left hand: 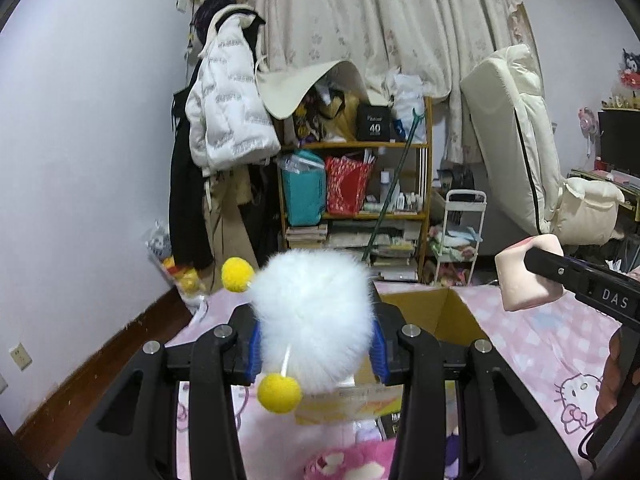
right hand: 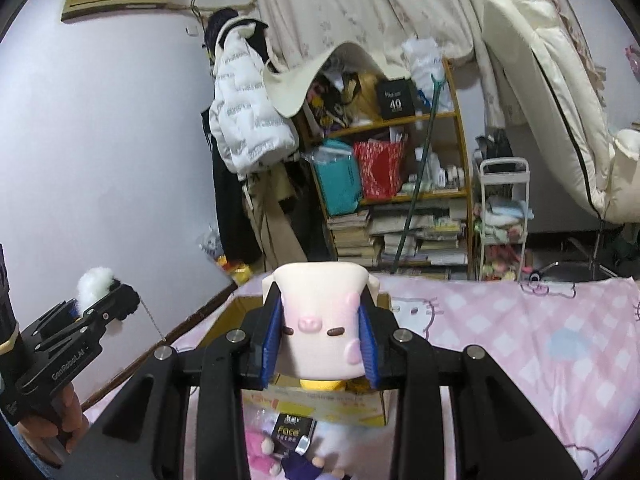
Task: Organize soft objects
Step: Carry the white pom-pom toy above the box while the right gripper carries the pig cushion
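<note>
Both tongs are raised above a bed with a pink Hello Kitty sheet (right hand: 520, 328), each carrying a soft toy over an open cardboard box (left hand: 432, 308).

The left tongs (left hand: 316, 344) are closed narrowly on a white fluffy pompom toy (left hand: 312, 312) with two yellow balls on thin stalks. The right tongs (right hand: 320, 340) squeeze a cream, square pig-faced plush (right hand: 320, 320) between blue pads, its sides visibly pinched in.

Likely risks: the fluffy toy offers mostly fur to grip, so it could slip free before it is over the box opening. The lower yellow ball (left hand: 279, 394) dangles and could catch on the box edge. The two tongs are near each other over one box, so they could bump if both lower together. A release too far forward could drop a toy beyond the box, off the bed edge.

Readable writing: "DAS" on the right tongs seen from the left camera; "GenRobot.AI" on the left tongs seen from the right camera; "Face" on a dark packet (right hand: 290, 432) beside the box; "40" on a black box (left hand: 374, 122) on the shelf (left hand: 360, 145).
</note>
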{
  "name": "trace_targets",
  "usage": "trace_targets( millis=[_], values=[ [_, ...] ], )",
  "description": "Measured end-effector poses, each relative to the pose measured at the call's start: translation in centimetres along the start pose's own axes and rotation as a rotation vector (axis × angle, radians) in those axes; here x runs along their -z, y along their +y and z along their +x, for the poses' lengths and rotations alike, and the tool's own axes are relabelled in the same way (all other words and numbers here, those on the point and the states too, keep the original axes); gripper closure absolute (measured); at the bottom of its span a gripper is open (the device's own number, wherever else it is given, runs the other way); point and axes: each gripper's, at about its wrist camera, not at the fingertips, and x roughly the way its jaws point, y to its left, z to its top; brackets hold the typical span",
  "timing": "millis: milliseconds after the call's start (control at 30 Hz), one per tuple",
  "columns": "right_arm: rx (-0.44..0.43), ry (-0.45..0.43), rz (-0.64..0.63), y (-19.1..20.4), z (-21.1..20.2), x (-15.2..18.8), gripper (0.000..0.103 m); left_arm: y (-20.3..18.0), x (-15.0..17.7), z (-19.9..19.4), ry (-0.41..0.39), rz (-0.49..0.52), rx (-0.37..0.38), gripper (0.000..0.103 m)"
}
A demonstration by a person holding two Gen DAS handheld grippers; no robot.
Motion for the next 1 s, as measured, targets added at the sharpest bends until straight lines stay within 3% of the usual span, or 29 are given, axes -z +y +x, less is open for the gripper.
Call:
trace_targets(
  millis=[533,1000],
  values=[
    [-0.01,-0.102,-0.018,0.2,0.4,-1.5,0.066,-1.5,-3.9,1.8,-0.063,0.074,0.001,0.062],
    [-0.016,-0.064,-0.018,-0.2,3.1,-0.9,0.064,-1.3,-2.1,4.8,-0.019,0.051,0.02,0.062]
  ],
)
